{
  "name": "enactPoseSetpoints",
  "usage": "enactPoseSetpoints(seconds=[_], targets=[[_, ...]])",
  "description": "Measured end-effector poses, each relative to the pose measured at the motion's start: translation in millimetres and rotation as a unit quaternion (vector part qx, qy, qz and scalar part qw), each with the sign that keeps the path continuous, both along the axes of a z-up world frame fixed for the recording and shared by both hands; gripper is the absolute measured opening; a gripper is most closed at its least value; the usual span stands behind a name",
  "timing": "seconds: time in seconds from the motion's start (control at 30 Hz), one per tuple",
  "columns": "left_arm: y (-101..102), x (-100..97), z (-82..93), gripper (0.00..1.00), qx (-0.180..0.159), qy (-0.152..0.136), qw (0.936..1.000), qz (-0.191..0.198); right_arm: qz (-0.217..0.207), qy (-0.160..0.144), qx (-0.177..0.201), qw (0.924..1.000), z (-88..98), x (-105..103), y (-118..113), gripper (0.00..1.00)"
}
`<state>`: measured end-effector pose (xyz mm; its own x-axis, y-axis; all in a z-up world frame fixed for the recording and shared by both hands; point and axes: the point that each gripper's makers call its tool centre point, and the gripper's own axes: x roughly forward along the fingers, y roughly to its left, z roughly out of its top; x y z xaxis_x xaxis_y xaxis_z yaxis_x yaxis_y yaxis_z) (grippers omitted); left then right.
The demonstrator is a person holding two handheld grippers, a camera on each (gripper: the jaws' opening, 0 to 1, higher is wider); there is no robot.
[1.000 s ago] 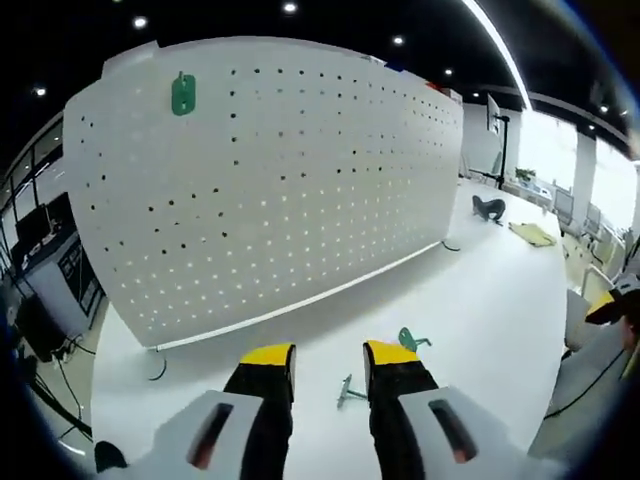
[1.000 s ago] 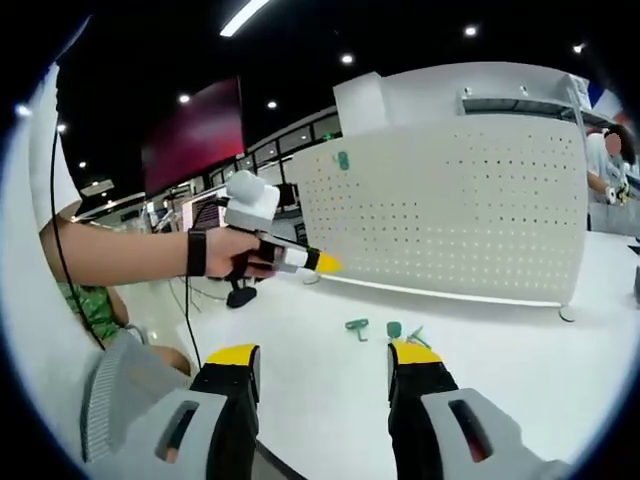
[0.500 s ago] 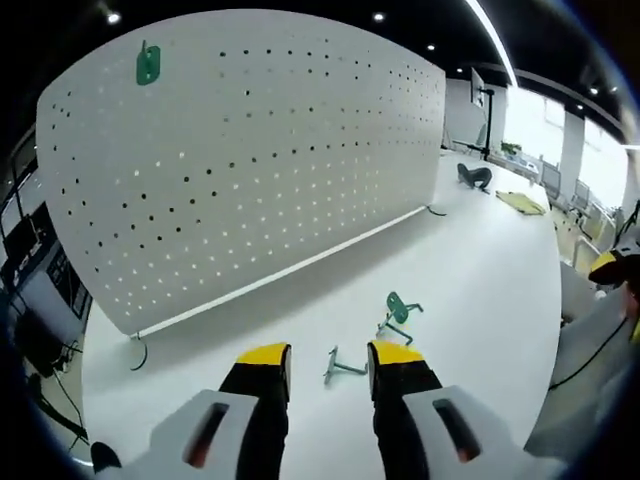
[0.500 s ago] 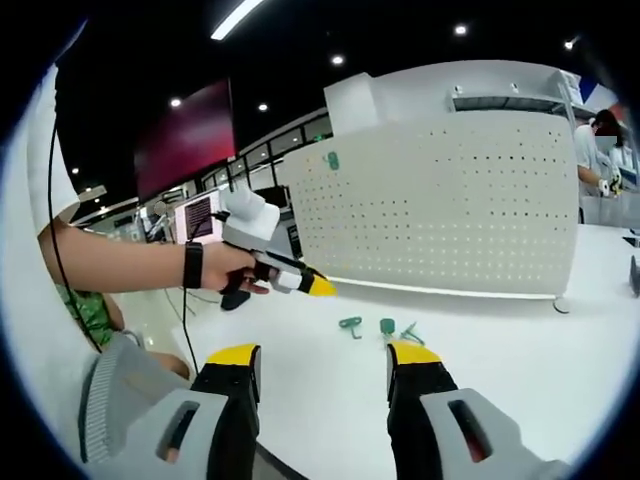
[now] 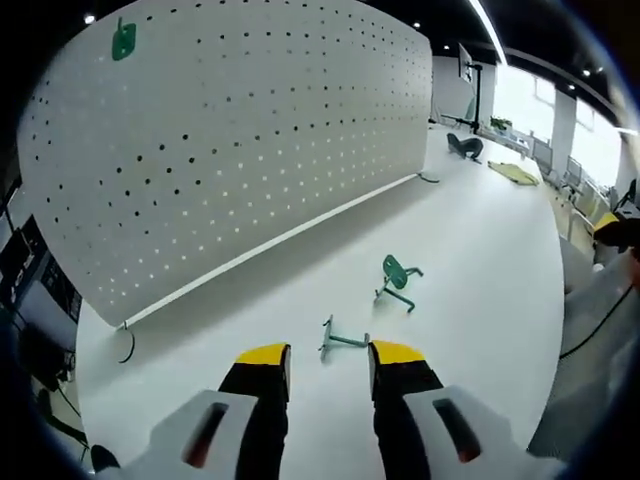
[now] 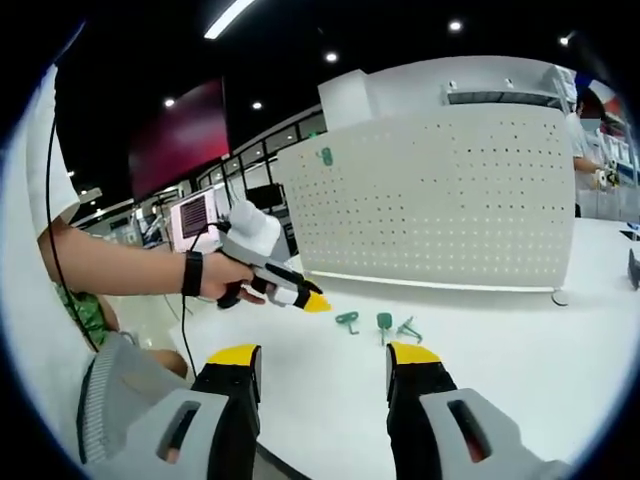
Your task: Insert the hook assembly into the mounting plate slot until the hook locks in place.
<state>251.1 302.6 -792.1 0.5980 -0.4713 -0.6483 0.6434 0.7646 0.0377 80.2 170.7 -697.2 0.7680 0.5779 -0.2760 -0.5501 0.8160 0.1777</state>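
A white pegboard (image 5: 250, 150) stands upright on the white table (image 5: 480, 300), with a small green mounting plate (image 5: 123, 40) near its top left corner. Two green hook pieces lie on the table: one (image 5: 343, 340) just beyond my left gripper's (image 5: 330, 355) open jaws, the other (image 5: 397, 280) farther off to the right. In the right gripper view the board (image 6: 440, 200) carries the plate (image 6: 326, 156), and three green pieces (image 6: 348, 320) lie in front of it. A hand holds the left gripper (image 6: 315, 303) low beside them. My right gripper (image 6: 322, 355) is open and holds nothing.
At the table's far end lie a dark object (image 5: 462, 146) and a yellowish item (image 5: 515, 172). A black cable (image 5: 125, 345) curls at the board's left foot. A person (image 6: 590, 150) stands behind the board's right end. Screens (image 6: 195, 215) glow at the left.
The left gripper has dropped lower and come closer to the green hook pieces on the table. The right gripper has barely moved. Both stay open.
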Motion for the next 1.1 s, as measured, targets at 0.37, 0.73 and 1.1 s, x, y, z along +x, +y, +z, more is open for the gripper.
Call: enactPoseSetpoints(seconds=[0.37,0.73,1.1], targets=[[-2,4.1,-21.0,0.31,0.012,0.021,0.9997,-0.011,-0.002,0.009,-0.003,1.0,-5.9,0,-2,0.5],[-8,13.4,-29.1,0.28,0.03,0.025,0.9987,-0.032,-0.006,0.01,0.0,0.9999,-4.7,2,-5,0.5],[-7,19.1,-48.0,0.21,0.06,0.042,0.9961,-0.049,-0.016,0.012,0.001,0.9998,-6.0,3,-9,0.5]])
